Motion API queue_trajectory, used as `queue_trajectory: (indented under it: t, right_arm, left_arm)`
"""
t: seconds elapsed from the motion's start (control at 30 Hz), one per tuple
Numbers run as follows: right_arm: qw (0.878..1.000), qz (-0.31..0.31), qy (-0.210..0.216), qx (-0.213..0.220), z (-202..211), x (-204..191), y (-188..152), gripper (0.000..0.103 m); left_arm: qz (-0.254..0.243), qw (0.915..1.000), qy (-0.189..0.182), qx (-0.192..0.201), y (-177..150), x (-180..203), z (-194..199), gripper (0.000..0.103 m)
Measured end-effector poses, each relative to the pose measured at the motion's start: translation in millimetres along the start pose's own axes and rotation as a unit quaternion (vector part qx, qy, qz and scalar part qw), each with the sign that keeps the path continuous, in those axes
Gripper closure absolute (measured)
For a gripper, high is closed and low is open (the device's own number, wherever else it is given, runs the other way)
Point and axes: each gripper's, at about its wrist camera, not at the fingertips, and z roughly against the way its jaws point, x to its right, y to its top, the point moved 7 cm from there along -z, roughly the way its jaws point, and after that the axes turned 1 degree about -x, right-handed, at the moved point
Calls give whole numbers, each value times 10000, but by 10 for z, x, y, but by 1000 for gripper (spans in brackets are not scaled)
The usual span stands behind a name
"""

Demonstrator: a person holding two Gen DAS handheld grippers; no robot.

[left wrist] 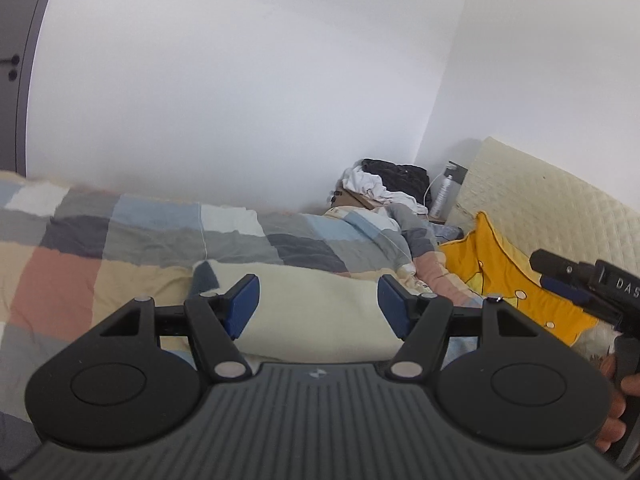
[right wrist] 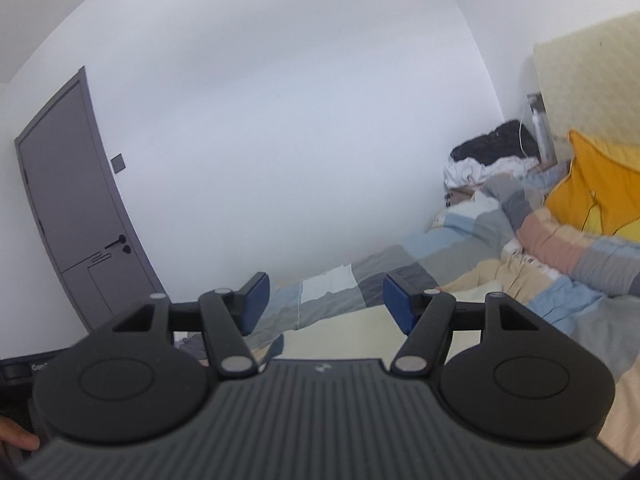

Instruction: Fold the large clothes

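Cream garment partly hidden behind spread left claw.

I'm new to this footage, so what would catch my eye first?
The bright yellow-orange cushion against the cream quilted headboard at right. Next, the patchwork checked duvet across the bed, with a folded cream garment lying on it just beyond the open left gripper.

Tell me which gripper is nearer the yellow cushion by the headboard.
Right. The right gripper hangs directly over the yellow cushion in the left wrist view. The left gripper, jaws open, sits farther off above the cream garment.
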Motion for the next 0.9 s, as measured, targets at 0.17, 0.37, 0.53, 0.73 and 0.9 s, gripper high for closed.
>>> queue_trajectory:
  t: [0.17,0.37,0.53,0.73,0.9]
  right_arm:
    - [9995,308,-57,29,322,-132,-57,37]
    - [9979,615,-175,-141,548,-191,-274,37]
    - [9972,658,-202,-284,700,-197,-458,37]
    - [9955,794,-244,-454,868,-254,-689,37]
    - [9944,883,-298,-496,931,-216,-809,37]
  left_arm:
    - [-281,9995,84,101,-86,160,423,32]
    - [-617,9979,26,190,-250,331,781,30]
    - [-810,9965,-28,192,-428,447,931,29]
    - [-758,9969,24,233,-594,449,1016,28]
    - [-757,9969,112,180,-679,378,968,28]
